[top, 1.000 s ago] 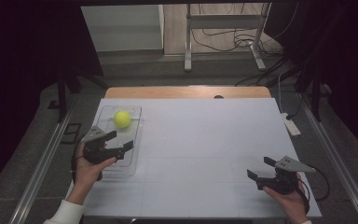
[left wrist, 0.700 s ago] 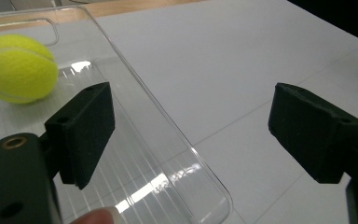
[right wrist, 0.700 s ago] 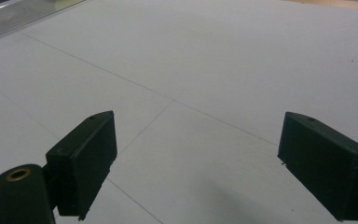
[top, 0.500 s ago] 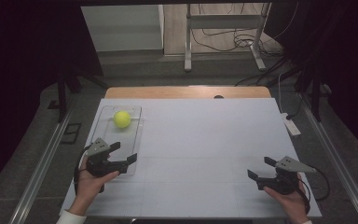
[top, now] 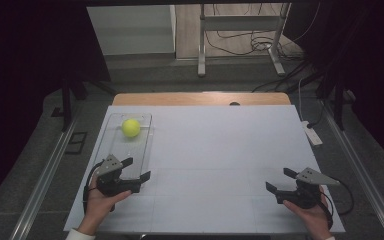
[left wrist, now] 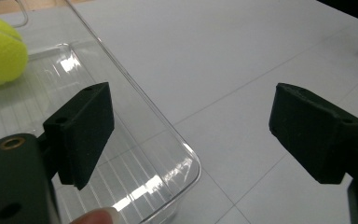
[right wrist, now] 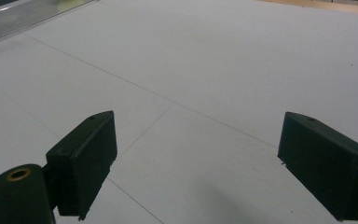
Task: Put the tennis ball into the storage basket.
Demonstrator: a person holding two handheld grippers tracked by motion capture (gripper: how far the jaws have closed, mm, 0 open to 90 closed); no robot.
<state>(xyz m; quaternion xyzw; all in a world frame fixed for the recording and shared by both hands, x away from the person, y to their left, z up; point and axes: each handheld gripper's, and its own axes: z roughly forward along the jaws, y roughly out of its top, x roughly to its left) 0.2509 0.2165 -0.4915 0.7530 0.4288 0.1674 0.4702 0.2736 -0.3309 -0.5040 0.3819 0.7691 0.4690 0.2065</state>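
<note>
Left gripper (top: pixel 134 170) fingers wide over clear tray (top: pixel 111 136) near tennis ball (top: pixel 130 127); right gripper (top: pixel 280 180) fingers wide.

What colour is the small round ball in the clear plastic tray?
Yellow-green ball, clearest in the left gripper view.

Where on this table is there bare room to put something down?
Most of the white table top is bare: the wide stretch from the clear plastic tray across to the right gripper, and back to the wooden edge. The left side is busier: the yellow tennis ball lies in the tray's far end, and the open left gripper hovers at its near corner.
</note>
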